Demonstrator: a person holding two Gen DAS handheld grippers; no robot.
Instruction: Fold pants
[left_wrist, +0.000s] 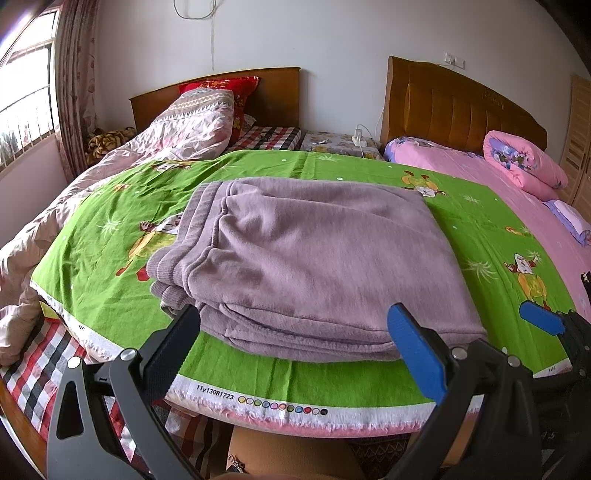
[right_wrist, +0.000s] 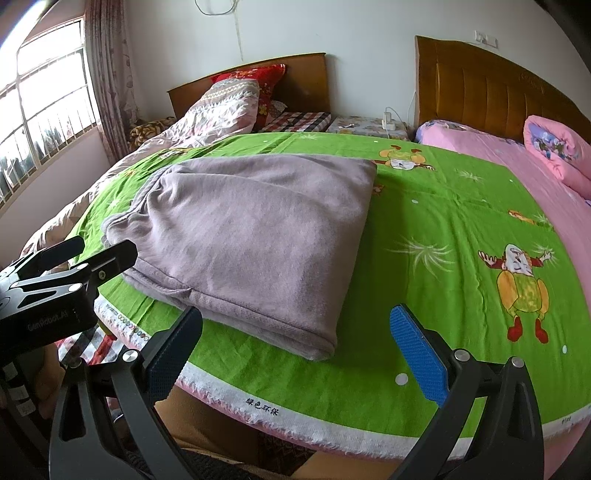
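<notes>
Left wrist view: the left tool gapes wide, empty, at the near hem of the folded mauve fleece pants lying on the green printed sheet. Rightward, the right tool spreads wide over bare sheet near its frayed edge.

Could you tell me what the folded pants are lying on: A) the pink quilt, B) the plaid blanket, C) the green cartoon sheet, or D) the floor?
C: the pants lie folded on the green sheet, with both grippers open and clear of them.
</notes>
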